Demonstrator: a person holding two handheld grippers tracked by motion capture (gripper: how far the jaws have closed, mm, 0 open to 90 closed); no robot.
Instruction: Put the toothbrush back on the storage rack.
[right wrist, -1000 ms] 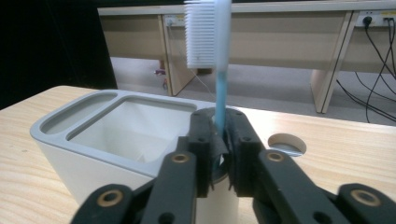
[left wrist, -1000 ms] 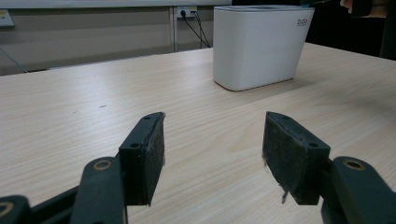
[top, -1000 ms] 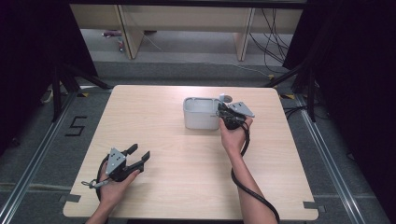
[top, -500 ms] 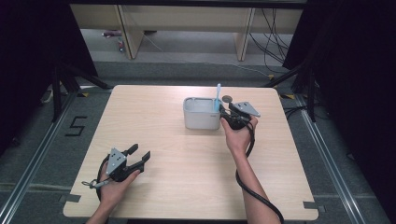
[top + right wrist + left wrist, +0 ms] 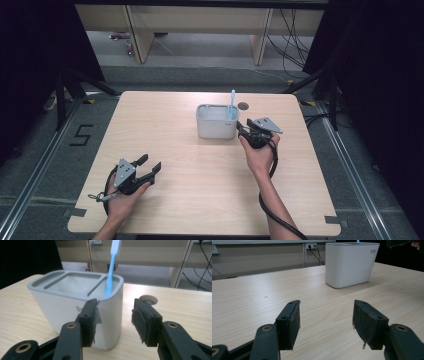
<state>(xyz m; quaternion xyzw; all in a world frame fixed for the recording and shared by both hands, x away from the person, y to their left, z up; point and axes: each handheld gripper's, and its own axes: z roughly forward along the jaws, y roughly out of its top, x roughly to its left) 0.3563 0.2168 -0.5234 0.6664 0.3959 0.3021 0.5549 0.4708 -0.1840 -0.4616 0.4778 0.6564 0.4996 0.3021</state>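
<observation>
Just ahead of the right gripper's (image 5: 243, 131) parted, empty black jaws stands a white rectangular plastic holder with a grey compartmented rim (image 5: 75, 302), its near corner beside the left-hand pad in the right gripper view. A light-blue plastic toothbrush (image 5: 111, 267) stands tilted in the end compartment nearest those jaws, free of them. Well apart, the left gripper (image 5: 148, 168) rests low on the pale wooden table (image 5: 200, 190), its jaws spread wide and empty, the holder far beyond their tips.

Wooden table (image 5: 200, 200), grommet hole (image 5: 243, 106), floor marking "5" (image 5: 80, 135), cables (image 5: 292, 35)
</observation>
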